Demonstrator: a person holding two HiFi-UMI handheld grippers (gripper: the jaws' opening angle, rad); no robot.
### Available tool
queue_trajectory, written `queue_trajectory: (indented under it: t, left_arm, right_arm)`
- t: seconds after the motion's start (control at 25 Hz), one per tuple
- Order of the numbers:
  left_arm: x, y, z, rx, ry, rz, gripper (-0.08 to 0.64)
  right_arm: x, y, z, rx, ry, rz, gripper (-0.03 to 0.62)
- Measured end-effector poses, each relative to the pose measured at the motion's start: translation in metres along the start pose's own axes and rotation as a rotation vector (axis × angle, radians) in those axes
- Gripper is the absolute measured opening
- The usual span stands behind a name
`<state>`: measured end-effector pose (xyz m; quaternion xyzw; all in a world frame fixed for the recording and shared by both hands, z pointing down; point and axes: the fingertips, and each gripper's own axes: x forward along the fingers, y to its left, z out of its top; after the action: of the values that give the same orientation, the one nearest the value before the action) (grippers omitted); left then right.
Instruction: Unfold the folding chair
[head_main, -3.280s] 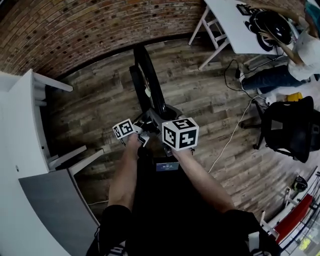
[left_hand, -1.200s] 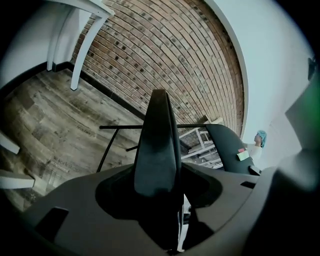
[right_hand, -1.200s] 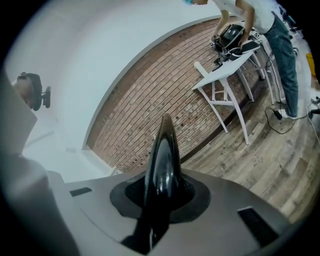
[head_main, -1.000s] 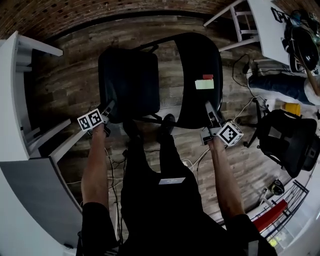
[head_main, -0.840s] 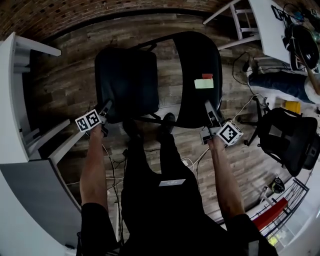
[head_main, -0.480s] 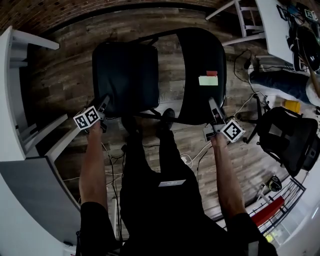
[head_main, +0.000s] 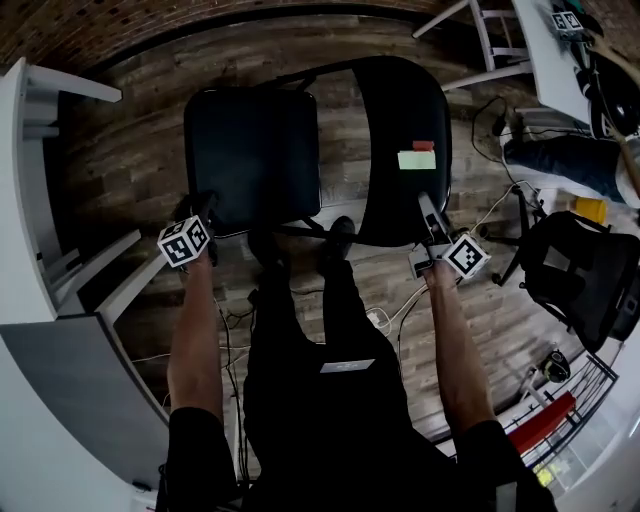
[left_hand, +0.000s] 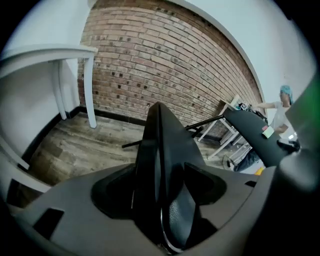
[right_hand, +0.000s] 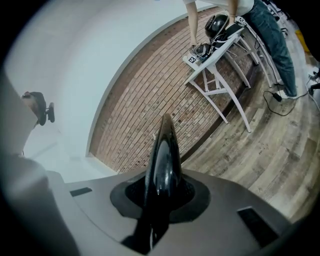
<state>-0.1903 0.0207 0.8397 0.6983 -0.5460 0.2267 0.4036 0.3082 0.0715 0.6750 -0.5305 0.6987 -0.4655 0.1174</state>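
The black folding chair stands opened out on the wood floor, its seat (head_main: 255, 150) to the left and its backrest (head_main: 400, 120) to the right in the head view. A green and red label (head_main: 417, 158) is stuck on the backrest. My left gripper (head_main: 203, 212) is at the seat's near left corner. Its jaws have just been opening and now stand open, with the seat's edge (left_hand: 157, 150) between them and a gap on each side. My right gripper (head_main: 430, 215) is shut on the backrest's near edge (right_hand: 162, 160), which fills the space between its jaws.
A white table (head_main: 40, 200) and a grey panel (head_main: 70, 390) stand close on the left. A black office chair (head_main: 585, 270) is at the right, with cables (head_main: 390, 320) on the floor. Another white table (head_main: 545, 50) and a seated person (head_main: 560, 160) are at the far right.
The chair, folded upright at first, now stands opened out. The left gripper has drawn back a little from the seat corner and its jaws have spread. The right gripper keeps its hold.
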Motion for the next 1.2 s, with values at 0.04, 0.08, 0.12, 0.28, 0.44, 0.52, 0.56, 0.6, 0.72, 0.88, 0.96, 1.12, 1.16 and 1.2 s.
queue_trajectory:
  t: [0.04, 0.08, 0.12, 0.28, 0.44, 0.52, 0.56, 0.6, 0.72, 0.88, 0.96, 1.12, 1.16, 1.2]
  left_arm:
    - [-0.004, 0.0, 0.005, 0.02, -0.024, 0.025, 0.321]
    - [-0.007, -0.003, 0.01, 0.031, -0.048, 0.039, 0.318]
    - [-0.01, -0.008, 0.014, 0.034, -0.07, 0.039, 0.318]
    - [-0.02, -0.05, 0.019, -0.002, -0.127, -0.047, 0.318]
    - [-0.016, -0.148, -0.001, -0.076, -0.1, -0.289, 0.318]
    - [-0.014, -0.199, -0.018, -0.119, -0.056, -0.416, 0.316]
    - [-0.015, -0.224, -0.025, -0.142, -0.032, -0.477, 0.316]
    - [-0.017, -0.247, -0.031, -0.165, -0.011, -0.538, 0.316]
    - [-0.025, -0.308, -0.038, -0.205, 0.049, -0.704, 0.316]
    - [-0.035, -0.356, -0.039, -0.207, 0.108, -0.831, 0.316]
    - [-0.038, -0.371, -0.039, -0.196, 0.13, -0.853, 0.316]
    - [-0.042, -0.38, -0.037, -0.195, 0.148, -0.86, 0.316]
    - [-0.043, -0.379, -0.036, -0.198, 0.148, -0.859, 0.318]
    - [-0.045, -0.377, -0.036, -0.206, 0.147, -0.857, 0.316]
  right_arm:
    - [0.001, -0.003, -0.001, 0.004, 0.0, 0.004, 0.066]
    - [0.002, -0.006, -0.002, 0.011, 0.001, 0.007, 0.066]
    - [0.004, -0.008, -0.004, 0.018, 0.002, 0.01, 0.066]
    - [0.016, -0.008, -0.021, 0.066, 0.007, 0.051, 0.066]
    - [0.023, 0.003, -0.029, 0.082, 0.01, 0.096, 0.072]
    - [0.023, 0.004, -0.03, 0.084, 0.007, 0.095, 0.075]
    - [0.022, 0.004, -0.03, 0.084, 0.006, 0.092, 0.075]
    - [0.022, 0.003, -0.03, 0.085, 0.006, 0.09, 0.075]
    - [0.022, 0.001, -0.03, 0.088, 0.005, 0.081, 0.075]
    - [0.028, 0.013, -0.041, 0.1, 0.005, 0.09, 0.077]
    - [0.03, 0.016, -0.049, 0.105, 0.012, 0.081, 0.08]
    - [0.037, 0.031, -0.063, 0.109, 0.025, 0.073, 0.086]
    - [0.04, 0.037, -0.066, 0.108, 0.029, 0.076, 0.087]
    - [0.043, 0.043, -0.07, 0.108, 0.033, 0.079, 0.089]
